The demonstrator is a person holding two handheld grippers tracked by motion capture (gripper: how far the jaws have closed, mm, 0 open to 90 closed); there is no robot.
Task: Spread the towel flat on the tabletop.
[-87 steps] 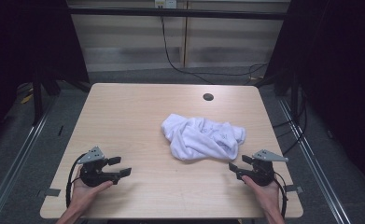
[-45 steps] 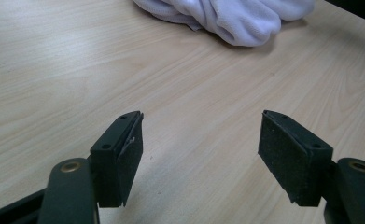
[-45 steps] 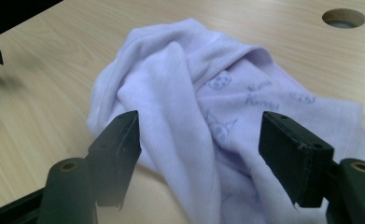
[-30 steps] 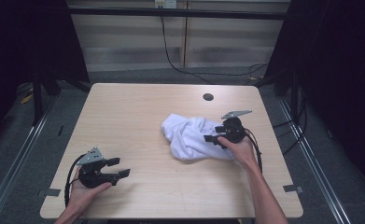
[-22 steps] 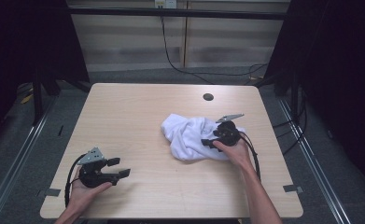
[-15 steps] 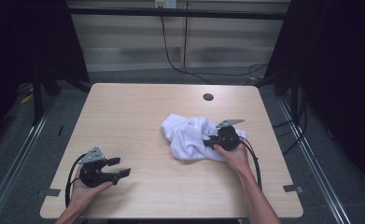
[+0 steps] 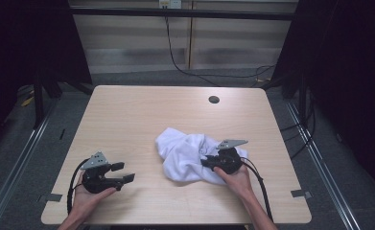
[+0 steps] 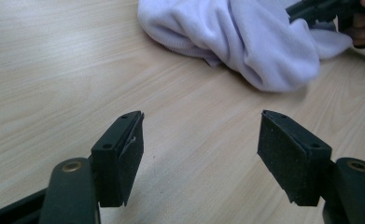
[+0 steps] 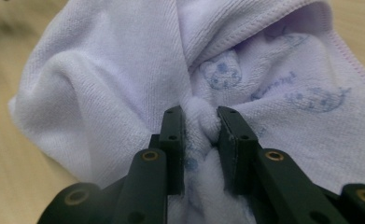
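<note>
Pale wood table (image 7: 127, 120) carries a crumpled white towel (image 7: 185, 153) right of centre, toward the near edge. Right gripper (image 9: 201, 126), jaws just closing, pinches a fold at the towel's right end; left gripper (image 8: 201, 154) rests spread, well apart near the near-left corner.

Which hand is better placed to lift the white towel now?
Right. The right gripper has its fingers pinching a fold of the white towel, while the left gripper sits open on bare table, apart from it.
</note>
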